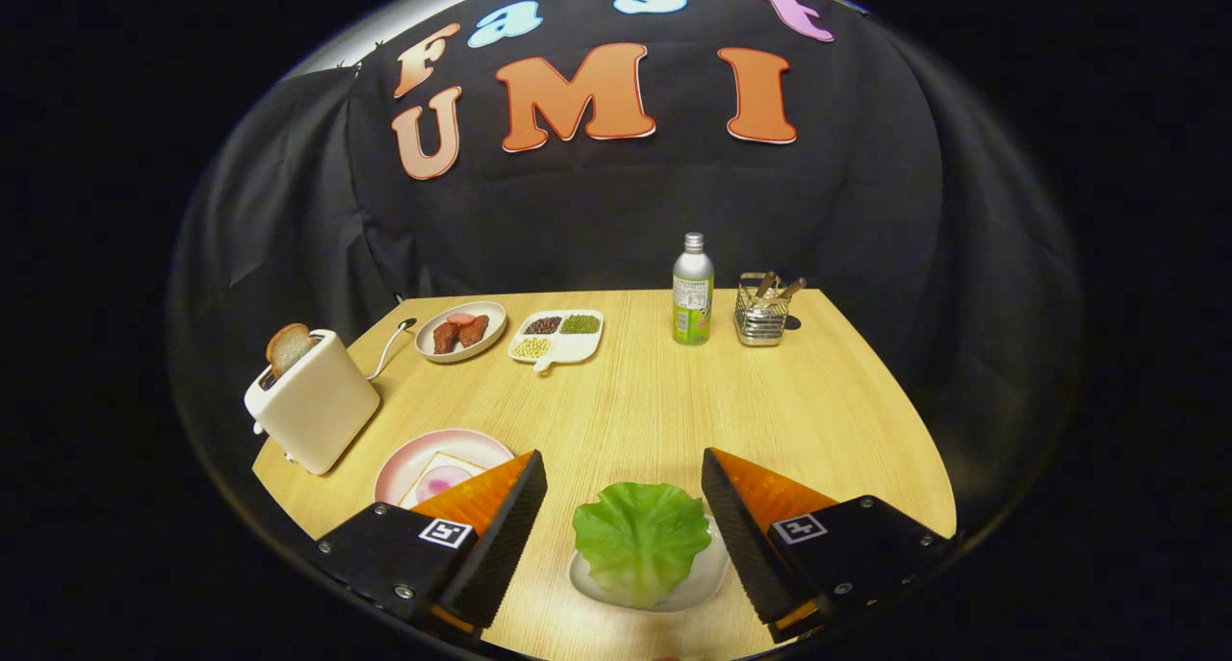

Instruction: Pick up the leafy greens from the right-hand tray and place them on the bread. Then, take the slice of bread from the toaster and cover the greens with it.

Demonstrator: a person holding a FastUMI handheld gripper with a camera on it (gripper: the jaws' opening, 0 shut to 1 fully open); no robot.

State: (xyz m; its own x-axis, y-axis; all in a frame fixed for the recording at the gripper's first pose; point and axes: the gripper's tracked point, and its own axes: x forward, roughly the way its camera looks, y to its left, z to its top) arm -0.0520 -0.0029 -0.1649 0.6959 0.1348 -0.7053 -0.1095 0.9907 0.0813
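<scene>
Claw (624, 488) wide apart, holding nothing. Leafy greens (642, 541) on small white tray (710, 576) sit between the fingers (500, 536), untouched. Toaster (313, 411) well left of greens.

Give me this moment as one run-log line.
stage: approaching lettuce | tool: open, fingers either side of lettuce on small dish, not touching | toaster: bread slice still in | pink plate: bread uncovered

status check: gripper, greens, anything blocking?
Gripper open, fingers either side of the leafy greens, not touching. Greens on their white tray. Bread on pink plate beside the left finger; toaster slice in its slot. Nothing in the way.
</scene>
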